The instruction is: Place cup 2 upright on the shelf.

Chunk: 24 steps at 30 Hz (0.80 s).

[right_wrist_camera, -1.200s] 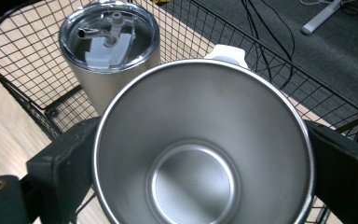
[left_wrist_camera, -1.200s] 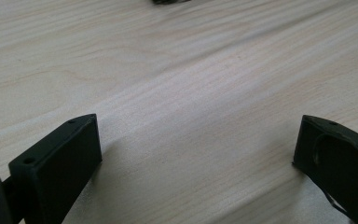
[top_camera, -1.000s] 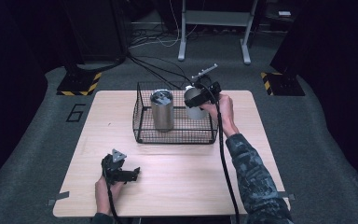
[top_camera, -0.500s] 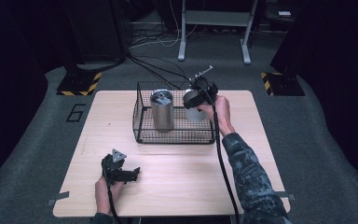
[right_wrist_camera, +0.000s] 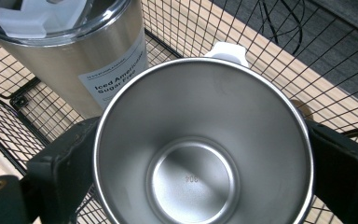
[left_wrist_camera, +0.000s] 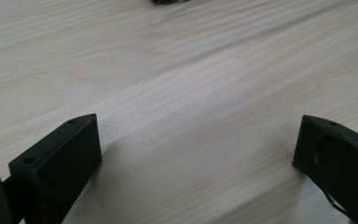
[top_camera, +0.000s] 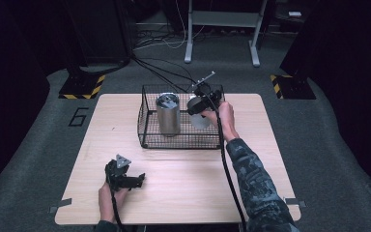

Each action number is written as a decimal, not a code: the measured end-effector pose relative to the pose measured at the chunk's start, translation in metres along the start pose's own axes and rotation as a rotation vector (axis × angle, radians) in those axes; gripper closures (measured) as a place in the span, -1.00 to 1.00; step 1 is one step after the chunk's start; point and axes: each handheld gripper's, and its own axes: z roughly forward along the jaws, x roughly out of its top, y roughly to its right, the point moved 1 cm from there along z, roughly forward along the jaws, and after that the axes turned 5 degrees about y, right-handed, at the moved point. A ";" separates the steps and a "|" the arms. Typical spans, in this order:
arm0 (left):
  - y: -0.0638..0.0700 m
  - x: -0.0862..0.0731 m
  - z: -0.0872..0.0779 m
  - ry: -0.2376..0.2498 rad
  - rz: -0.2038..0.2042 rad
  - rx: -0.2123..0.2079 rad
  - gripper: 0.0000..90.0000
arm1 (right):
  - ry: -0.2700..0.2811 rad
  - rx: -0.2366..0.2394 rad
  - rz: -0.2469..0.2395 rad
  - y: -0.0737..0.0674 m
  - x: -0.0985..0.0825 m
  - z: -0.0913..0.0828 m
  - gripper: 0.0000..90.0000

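Right gripper view, right claw (right_wrist_camera: 200, 154) clamped on steel cup (right_wrist_camera: 203, 144), left claw (left_wrist_camera: 196, 154) apart

"What sort of place is this?"

"A lab or test studio, I'd say: one wooden table (top_camera: 183, 193) on grey carpet (top_camera: 38, 159), black cables (top_camera: 159, 72) trailing over the floor, striped hazard tape (top_camera: 84, 89), a metal stand (top_camera: 222, 29) behind."

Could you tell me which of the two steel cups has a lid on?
The taller tumbler standing in the wire basket; the open mug in the right gripper has none.
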 end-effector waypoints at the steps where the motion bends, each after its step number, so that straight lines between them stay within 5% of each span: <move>1: 0.000 0.000 0.000 0.000 -0.001 0.000 -0.99 | -0.004 -0.002 0.010 -0.001 -0.001 0.001 -0.88; 24: 0.000 0.000 0.000 -0.007 0.009 -0.001 -0.99 | -0.069 0.003 0.022 0.000 -0.018 0.029 -0.88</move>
